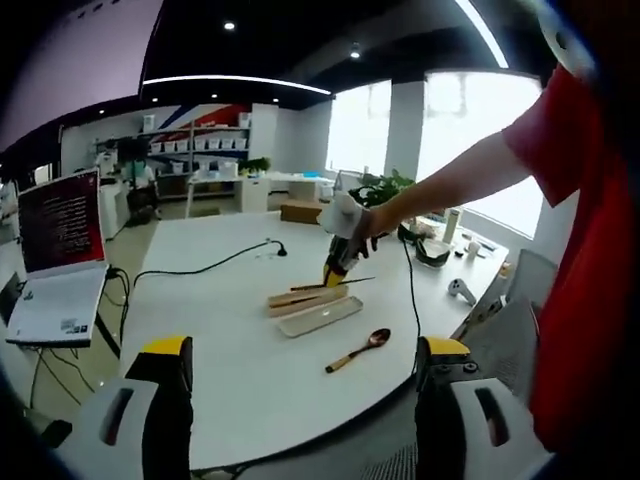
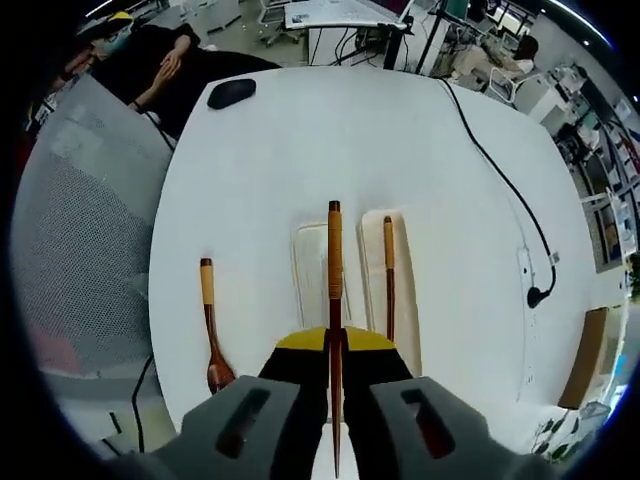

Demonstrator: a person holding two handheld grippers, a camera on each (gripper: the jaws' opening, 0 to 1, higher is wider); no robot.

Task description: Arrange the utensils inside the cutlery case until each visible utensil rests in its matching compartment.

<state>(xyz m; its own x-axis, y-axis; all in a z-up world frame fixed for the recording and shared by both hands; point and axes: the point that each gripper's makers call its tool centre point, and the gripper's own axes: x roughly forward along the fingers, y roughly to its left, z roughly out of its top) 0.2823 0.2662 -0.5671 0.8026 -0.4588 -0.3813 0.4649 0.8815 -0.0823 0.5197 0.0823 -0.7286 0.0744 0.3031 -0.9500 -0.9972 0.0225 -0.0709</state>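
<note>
Your right gripper [image 2: 335, 350], yellow-tipped, has its jaws clamped on a dark wooden chopstick with an amber handle end [image 2: 334, 260], and holds it lengthwise over the long, shallow, cream-coloured cutlery case [image 2: 310, 250] on the round white table [image 2: 300, 130]. From the right gripper view the stick hangs above the case, roughly along the divide between its two slots; whether it touches the tray I cannot tell. A second matching wooden chopstick [image 2: 388, 275] already lies in the far-side slot, just beside the one you hold. A brown wooden spoon with an amber handle [image 2: 208, 325] lies on the bare table, clear of the case on the opposite side.

So you are, I judge, in the chopstick step, with the spoon step not yet done. The next move calls for shifting the held stick sideways toward its twin, keeping it parallel to that slot, lowering it, and releasing only when it rests flat. Then the spoon wants the other compartment.

Your left gripper [image 1: 305, 400] waits well back from the case with its jaws spread wide, holding nothing. In the left gripper view the wooden lid or stand [image 1: 300, 298] sits against the case.

The open laptop [image 1: 60, 225] at the table edge away from the case shows red-tinted lines of text, too small to read. I see no brand or label anywhere.
</note>
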